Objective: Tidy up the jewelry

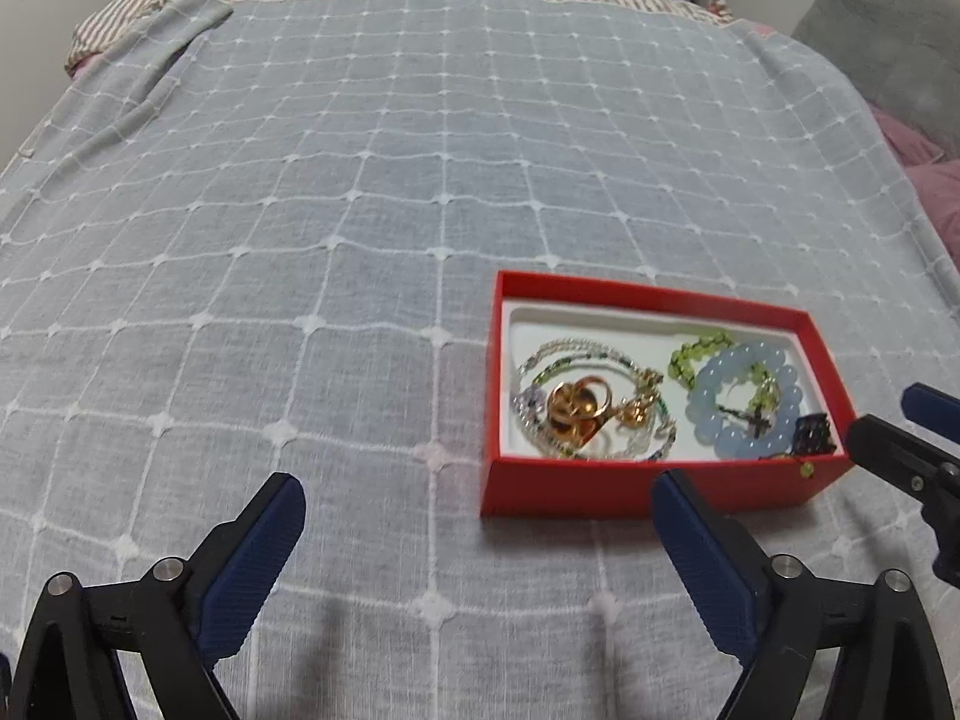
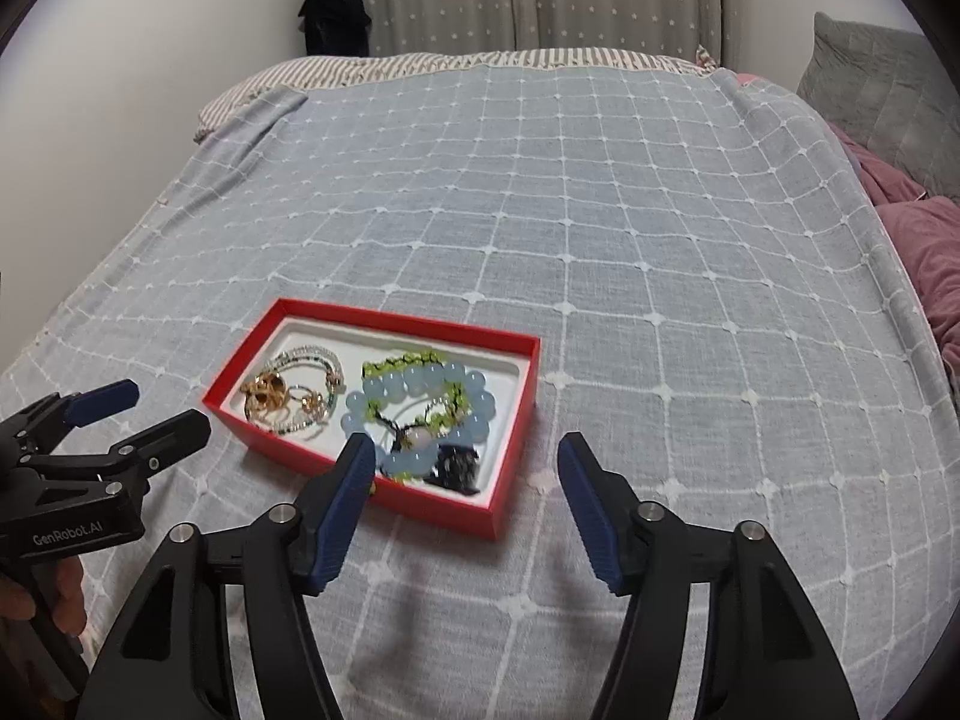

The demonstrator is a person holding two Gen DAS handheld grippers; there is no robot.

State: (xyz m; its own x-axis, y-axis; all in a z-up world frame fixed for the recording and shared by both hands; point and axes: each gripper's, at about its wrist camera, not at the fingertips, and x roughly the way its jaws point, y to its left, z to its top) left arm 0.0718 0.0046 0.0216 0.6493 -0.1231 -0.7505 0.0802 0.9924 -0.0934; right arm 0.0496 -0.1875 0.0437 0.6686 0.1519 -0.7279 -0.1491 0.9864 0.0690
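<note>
The bed (image 2: 600, 210), under a grey-blue checked blanket (image 1: 300, 240), carried an open red box (image 2: 384, 504) near its near edge. The left gripper (image 1: 478, 492) and right gripper (image 2: 462, 456) hovered just before the box, fingers spread wide, holding nothing. Inside lay a pale blue bead bracelet (image 1: 717, 384), a green bead bracelet (image 1: 699, 348) and gold rings (image 1: 576, 405) tangled with a thin clear-bead strand (image 2: 312, 354).

grey pillow (image 1: 894, 42) cropped, dark trinket (image 2: 456, 465) blurred

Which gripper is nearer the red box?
Right. The right gripper hovers open at the red box near corner; the left gripper sits open beside its left side.
</note>
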